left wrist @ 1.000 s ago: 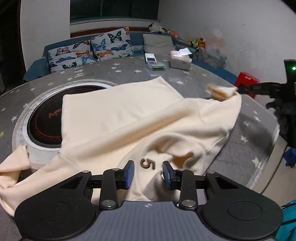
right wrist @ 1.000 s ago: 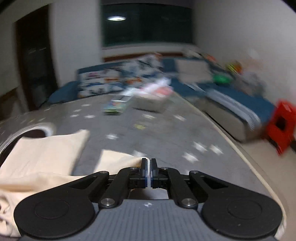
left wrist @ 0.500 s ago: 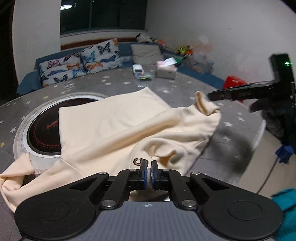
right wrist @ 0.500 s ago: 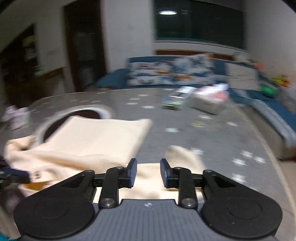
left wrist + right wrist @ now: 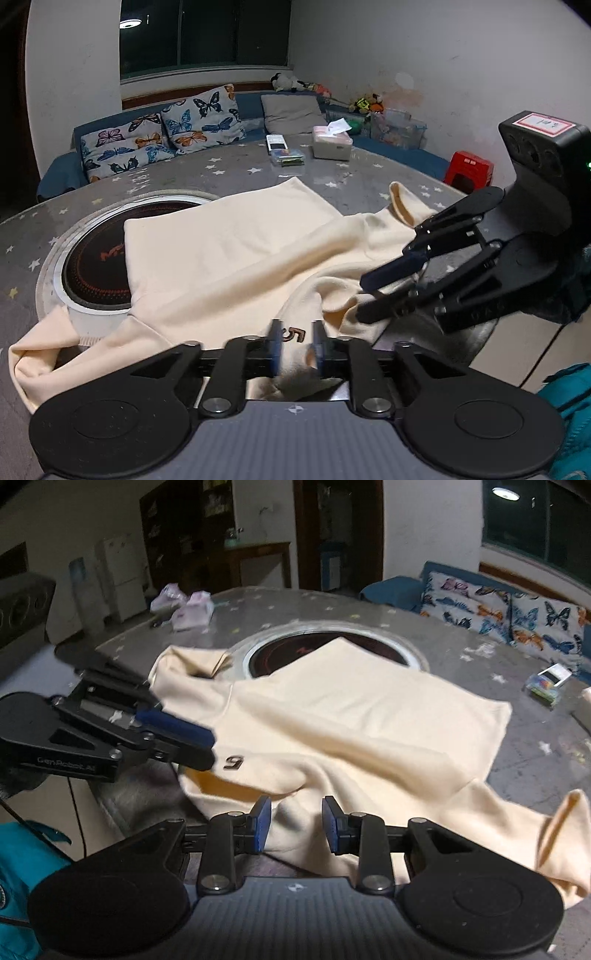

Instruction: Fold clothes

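Observation:
A cream sweatshirt (image 5: 229, 243) with a dark "5" logo (image 5: 295, 334) lies spread over the grey star-patterned table (image 5: 221, 173). My left gripper (image 5: 296, 345) sits at the garment's near edge. Its jaws are opening, with the cloth by the logo between the pads and not pinched. My right gripper (image 5: 367, 297) hovers just to its right, open and empty. In the right wrist view the right gripper (image 5: 297, 823) is over the sweatshirt (image 5: 351, 709) near its front hem. The left gripper (image 5: 208, 749) is beside the logo (image 5: 233, 762). A sleeve cuff (image 5: 400, 205) lies loose.
A round black hob (image 5: 92, 266) is set into the table, partly under the garment. A tissue box (image 5: 330, 142) and small packs stand at the far side, plastic bags (image 5: 192, 607) at another edge. Butterfly cushions (image 5: 166, 133) line a sofa. A red stool (image 5: 469, 168) stands beyond the table.
The left gripper closed on the cloth by the logo, then opened again. The right gripper let go of the sleeve cuff and swung round to the near hem beside the left gripper.

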### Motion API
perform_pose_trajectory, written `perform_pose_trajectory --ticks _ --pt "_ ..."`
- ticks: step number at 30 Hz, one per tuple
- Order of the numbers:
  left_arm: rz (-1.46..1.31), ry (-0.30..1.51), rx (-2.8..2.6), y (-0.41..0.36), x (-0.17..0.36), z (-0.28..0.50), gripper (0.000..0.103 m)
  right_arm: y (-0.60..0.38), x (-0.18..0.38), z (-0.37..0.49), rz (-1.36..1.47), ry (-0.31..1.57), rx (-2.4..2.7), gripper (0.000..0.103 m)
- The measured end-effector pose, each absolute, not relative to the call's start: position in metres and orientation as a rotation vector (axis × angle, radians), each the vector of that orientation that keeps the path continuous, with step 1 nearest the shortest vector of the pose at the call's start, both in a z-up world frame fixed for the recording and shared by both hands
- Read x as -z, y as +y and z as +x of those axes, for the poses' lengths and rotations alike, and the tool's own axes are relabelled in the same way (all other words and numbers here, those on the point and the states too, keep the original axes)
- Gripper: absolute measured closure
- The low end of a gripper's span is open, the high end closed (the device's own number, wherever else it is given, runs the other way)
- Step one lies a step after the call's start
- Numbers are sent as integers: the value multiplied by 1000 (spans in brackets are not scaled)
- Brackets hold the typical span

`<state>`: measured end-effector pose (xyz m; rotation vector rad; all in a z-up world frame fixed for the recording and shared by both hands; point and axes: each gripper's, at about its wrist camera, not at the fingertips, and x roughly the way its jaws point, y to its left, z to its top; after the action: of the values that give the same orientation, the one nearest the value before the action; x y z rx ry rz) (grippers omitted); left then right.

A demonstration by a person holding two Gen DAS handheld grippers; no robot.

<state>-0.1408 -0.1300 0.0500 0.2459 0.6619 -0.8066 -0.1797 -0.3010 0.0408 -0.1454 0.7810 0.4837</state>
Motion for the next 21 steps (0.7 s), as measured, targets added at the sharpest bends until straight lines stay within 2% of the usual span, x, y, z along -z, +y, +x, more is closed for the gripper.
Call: perform_pose_trajectory --ticks 2,3,4,5,6,7,9,11,15,20,21 --pt "259 663 803 -134 -46 -139 70 -299 -36 -179 -165 788 -475 74" --pt "266 667 806 -136 -44 -138 70 -299 -33 -178 -176 791 -468 78" --pt "278 670 808 -138 -42 -137 70 -298 -31 -178 -181 793 -464 84" --pt "291 673 809 -140 -40 -136 72 -299 -30 -177 -178 794 -464 95" --pt "302 675 804 -141 -38 -136 83 -300 -30 -177 -176 792 -464 96" --pt "312 677 798 -142 -37 -136 89 -302 -32 -179 -173 787 -466 97" --pt "295 680 802 -138 -39 -137 96 -306 -38 -184 -170 772 -479 98" --pt "275 665 823 -130 -45 -142 96 -308 -47 -194 -182 767 -511 98" --pt "260 635 867 -114 -53 -154 97 -310 -57 -214 -211 787 -578 99" --pt "286 722 881 -112 -39 -154 96 -308 -44 -224 -213 871 -639 97" --pt "279 730 885 -111 -40 -153 93 -310 -45 -224 -199 871 -640 96"
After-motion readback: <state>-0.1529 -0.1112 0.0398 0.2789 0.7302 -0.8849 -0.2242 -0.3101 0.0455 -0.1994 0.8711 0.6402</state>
